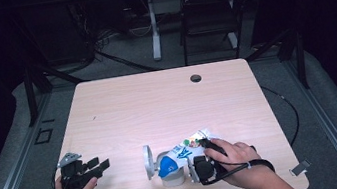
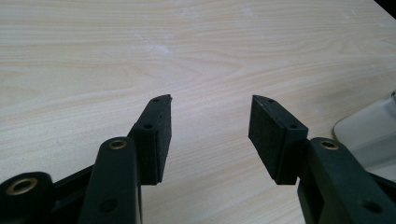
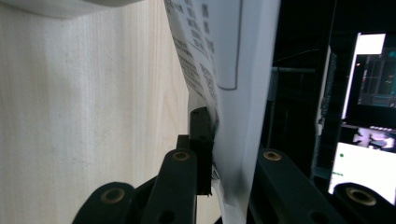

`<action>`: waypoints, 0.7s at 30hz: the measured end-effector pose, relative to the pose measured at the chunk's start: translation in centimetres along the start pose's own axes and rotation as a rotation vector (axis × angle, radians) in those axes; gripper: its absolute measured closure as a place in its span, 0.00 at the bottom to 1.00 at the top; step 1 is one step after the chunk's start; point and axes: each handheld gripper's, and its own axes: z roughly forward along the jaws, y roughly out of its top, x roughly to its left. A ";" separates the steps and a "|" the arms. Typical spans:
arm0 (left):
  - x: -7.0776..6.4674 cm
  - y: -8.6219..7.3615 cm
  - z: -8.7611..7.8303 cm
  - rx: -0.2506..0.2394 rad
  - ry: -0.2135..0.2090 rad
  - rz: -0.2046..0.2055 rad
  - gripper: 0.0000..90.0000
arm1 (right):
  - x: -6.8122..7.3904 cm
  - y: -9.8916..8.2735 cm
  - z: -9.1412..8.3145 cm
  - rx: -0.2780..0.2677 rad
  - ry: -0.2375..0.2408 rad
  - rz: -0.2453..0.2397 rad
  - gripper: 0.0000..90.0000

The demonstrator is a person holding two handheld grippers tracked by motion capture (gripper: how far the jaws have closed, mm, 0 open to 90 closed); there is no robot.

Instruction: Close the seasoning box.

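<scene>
Near the front edge of the table (image 1: 123,106), the right gripper (image 1: 203,146) has its jaws clamped on a white printed pouch (image 1: 189,147); in the right gripper view the pouch (image 3: 233,93) sits pinched betw. the pads. Pouch tip rests over a grey jar (image 1: 172,175) w/ lid (image 1: 148,162) standing just left of it. Well left of the jar, the left gripper (image 1: 100,164) has its jaws apart, nothing betw. them (image 2: 210,130).
</scene>
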 end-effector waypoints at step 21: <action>0.0 -0.2 -0.2 0.007 -0.005 0.011 0.55 | -0.1 -1.6 0.3 -0.115 0.066 0.255 0.93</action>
